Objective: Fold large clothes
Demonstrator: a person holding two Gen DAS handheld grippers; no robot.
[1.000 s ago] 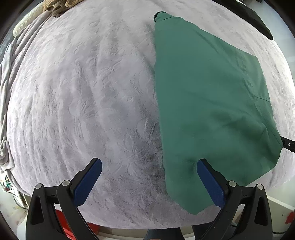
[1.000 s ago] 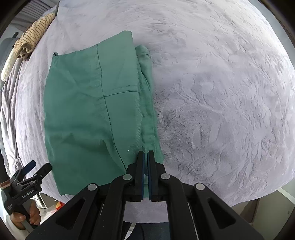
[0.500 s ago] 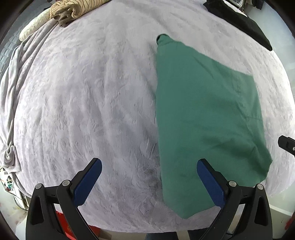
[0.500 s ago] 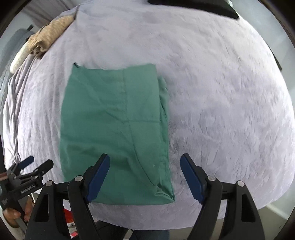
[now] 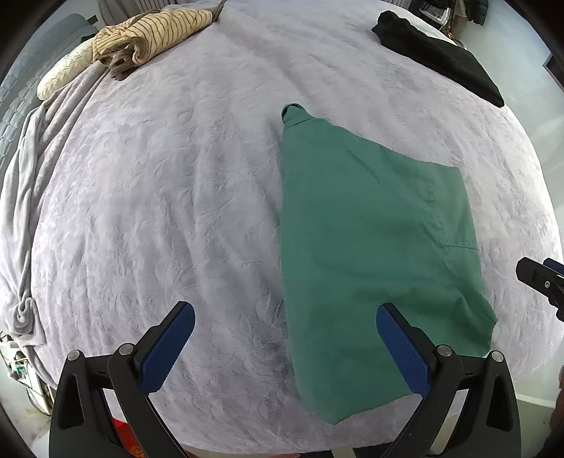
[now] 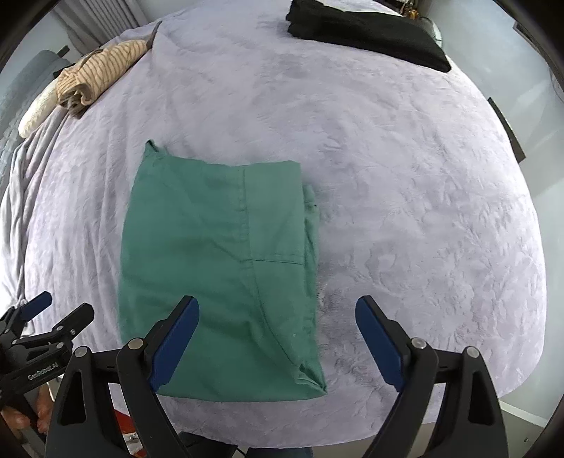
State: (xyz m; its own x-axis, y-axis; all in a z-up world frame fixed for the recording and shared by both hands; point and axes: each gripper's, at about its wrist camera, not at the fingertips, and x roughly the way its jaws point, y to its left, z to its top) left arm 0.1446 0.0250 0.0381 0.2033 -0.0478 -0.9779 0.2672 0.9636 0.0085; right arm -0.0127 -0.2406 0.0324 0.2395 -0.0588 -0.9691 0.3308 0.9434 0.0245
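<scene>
Two grippers hang over the bed, and neither of yours has hold of anything. Your left gripper points steeply down with its blue pads spread wide apart; only the bedspread and the near left part of the green garment show through the gap, and nothing touches the pads. Your right gripper has its jaws opening, already wide, and the cloth seen between the fingers lies flat below them, clear of both pads. That green garment is folded into a rough rectangle and rests on the pale grey bedspread, near the edge closest to you, its long sides running away from you. A seam runs down its top layer, a lower layer sticks out slightly along the right edge, and a small tab pokes up at the far left corner. In the right wrist view you can see your left gripper at the lower left, beside the garment's near left corner, with fingers of your hand around its handle. At the far left of the bed a striped tan garment lies bunched up, and at the far right a black garment lies folded; both are well apart from the green one.
</scene>
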